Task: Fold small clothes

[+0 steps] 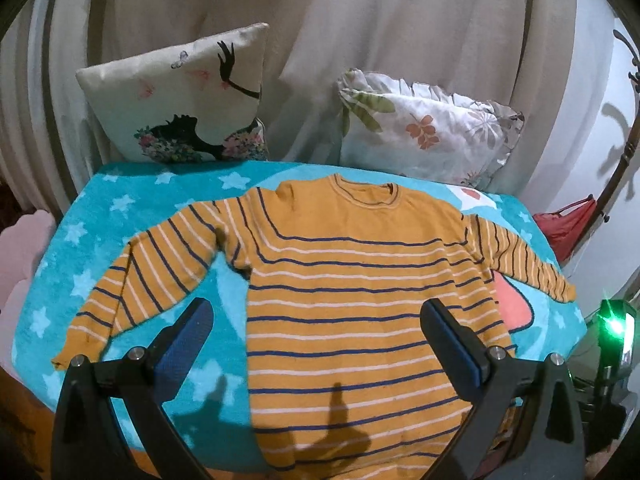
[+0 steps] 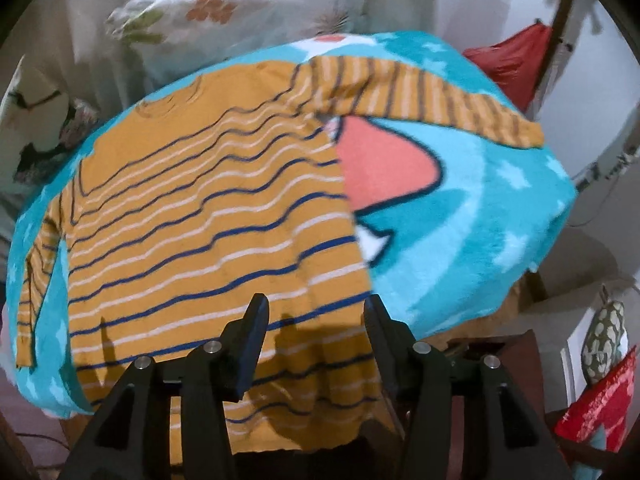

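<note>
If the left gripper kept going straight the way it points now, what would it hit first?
Most likely the striped sweater lying flat on the blue blanket; the open left gripper frames its body, though depth is unclear.

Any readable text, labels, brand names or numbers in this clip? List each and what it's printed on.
None readable in either view.
Striped sweater: stripes only, no tag or logo showing.
Blue blanket: stars and a cartoon shape, no lettering.
Silhouette pillow and floral pillow: pictures only.
Red bag: no print visible from here.
</note>
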Demonstrator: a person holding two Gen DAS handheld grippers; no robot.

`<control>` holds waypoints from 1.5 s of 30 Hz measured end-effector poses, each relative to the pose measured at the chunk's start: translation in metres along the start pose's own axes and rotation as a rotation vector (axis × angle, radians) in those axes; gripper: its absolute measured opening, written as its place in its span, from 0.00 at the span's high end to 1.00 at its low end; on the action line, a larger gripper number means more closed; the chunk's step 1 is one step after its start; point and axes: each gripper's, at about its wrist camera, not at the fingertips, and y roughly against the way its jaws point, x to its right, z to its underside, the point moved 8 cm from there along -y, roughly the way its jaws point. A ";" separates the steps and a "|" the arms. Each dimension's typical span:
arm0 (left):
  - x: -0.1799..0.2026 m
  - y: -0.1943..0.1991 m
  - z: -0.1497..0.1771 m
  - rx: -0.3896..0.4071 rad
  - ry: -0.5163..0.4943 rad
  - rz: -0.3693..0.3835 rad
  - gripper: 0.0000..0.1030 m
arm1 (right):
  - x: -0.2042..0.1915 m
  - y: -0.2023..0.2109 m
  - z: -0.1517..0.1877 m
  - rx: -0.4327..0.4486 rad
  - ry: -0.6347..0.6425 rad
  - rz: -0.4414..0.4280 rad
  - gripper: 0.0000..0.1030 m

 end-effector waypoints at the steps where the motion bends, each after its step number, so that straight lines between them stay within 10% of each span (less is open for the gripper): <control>1: -0.002 0.001 0.000 0.002 -0.002 -0.004 0.00 | -0.007 -0.003 0.001 -0.009 0.018 -0.006 0.48; 35: -0.051 -0.043 0.009 -0.135 0.102 -0.003 0.00 | -0.065 -0.046 0.015 -0.145 0.151 -0.009 0.47; 45: 0.001 -0.053 0.017 -0.184 0.080 -0.018 0.00 | 0.026 -0.047 -0.016 -0.067 -0.083 -0.129 0.47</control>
